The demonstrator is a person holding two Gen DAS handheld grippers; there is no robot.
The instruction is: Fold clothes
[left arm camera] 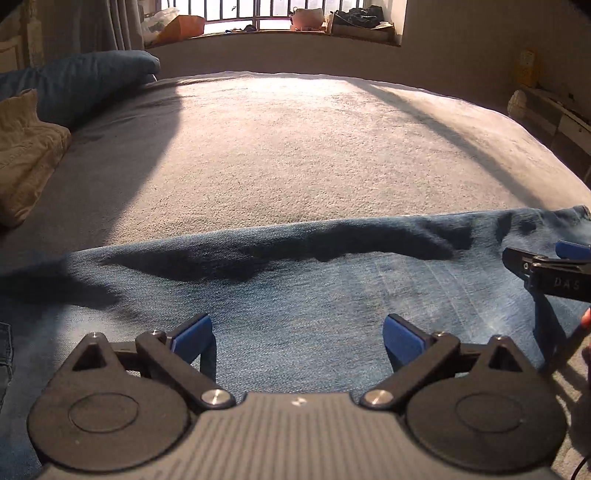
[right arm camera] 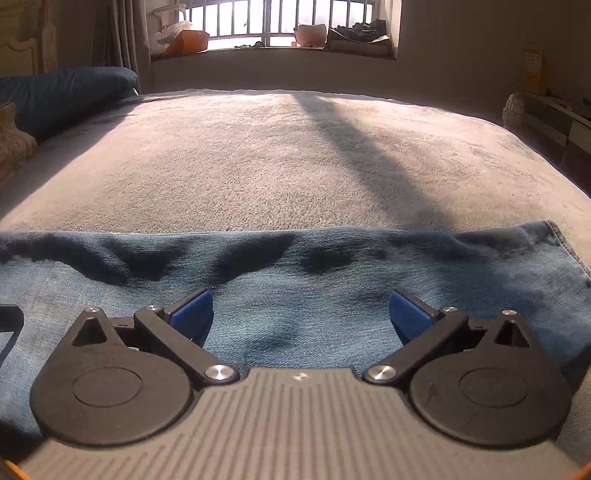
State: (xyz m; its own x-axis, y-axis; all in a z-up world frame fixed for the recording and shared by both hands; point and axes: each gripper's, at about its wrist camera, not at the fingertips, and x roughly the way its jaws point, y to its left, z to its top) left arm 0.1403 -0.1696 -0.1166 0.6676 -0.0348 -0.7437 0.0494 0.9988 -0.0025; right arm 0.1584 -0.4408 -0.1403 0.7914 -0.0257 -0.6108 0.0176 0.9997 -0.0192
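Blue denim jeans (left arm camera: pixel 295 288) lie flat across the near part of a grey bed (left arm camera: pixel 295 147). My left gripper (left arm camera: pixel 297 332) is open just above the denim, blue pads wide apart, holding nothing. My right gripper (right arm camera: pixel 301 310) is open too, over the jeans (right arm camera: pixel 295 266) near their right end, where a hem edge (right arm camera: pixel 565 251) shows. The right gripper also shows at the right edge of the left wrist view (left arm camera: pixel 550 269).
A blue pillow (left arm camera: pixel 85 81) and a beige knitted garment (left arm camera: pixel 26 155) lie at the bed's left. A window ledge (left arm camera: pixel 295 26) with bags and a basket runs behind. Wooden furniture (left arm camera: pixel 554 107) stands at the right.
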